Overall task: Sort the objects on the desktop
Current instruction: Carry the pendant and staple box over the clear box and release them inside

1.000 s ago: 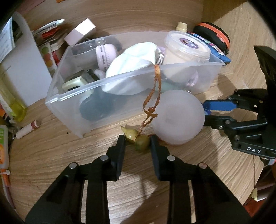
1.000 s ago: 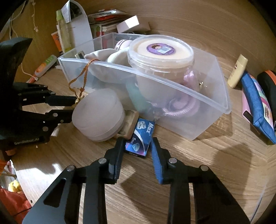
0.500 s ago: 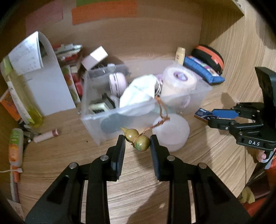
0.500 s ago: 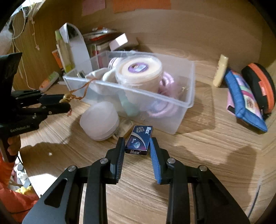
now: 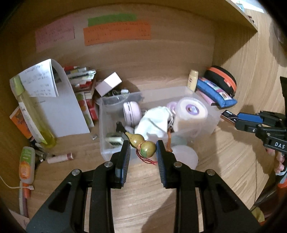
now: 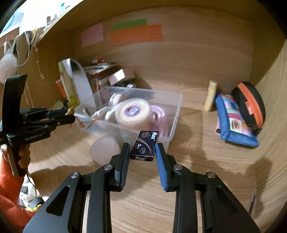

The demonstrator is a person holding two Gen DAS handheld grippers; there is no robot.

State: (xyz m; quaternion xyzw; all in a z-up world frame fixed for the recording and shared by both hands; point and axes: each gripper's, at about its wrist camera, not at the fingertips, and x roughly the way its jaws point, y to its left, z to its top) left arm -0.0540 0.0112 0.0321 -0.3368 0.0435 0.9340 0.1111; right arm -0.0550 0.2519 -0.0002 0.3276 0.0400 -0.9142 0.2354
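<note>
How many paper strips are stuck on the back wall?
3: a pink strip at the left, a green strip up in the middle, and an orange strip right beneath the green one. The right wrist view shows the same three.

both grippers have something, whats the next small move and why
Probably carry the right gripper, shut on the Max box, forward over the clear bin and release. The left gripper grips a gourd charm near the bin, likely next.

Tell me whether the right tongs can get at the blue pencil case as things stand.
Probably not yet: the right tongs are shut on the Max box. The desk toward the blue pencil case looks clear otherwise.
</note>
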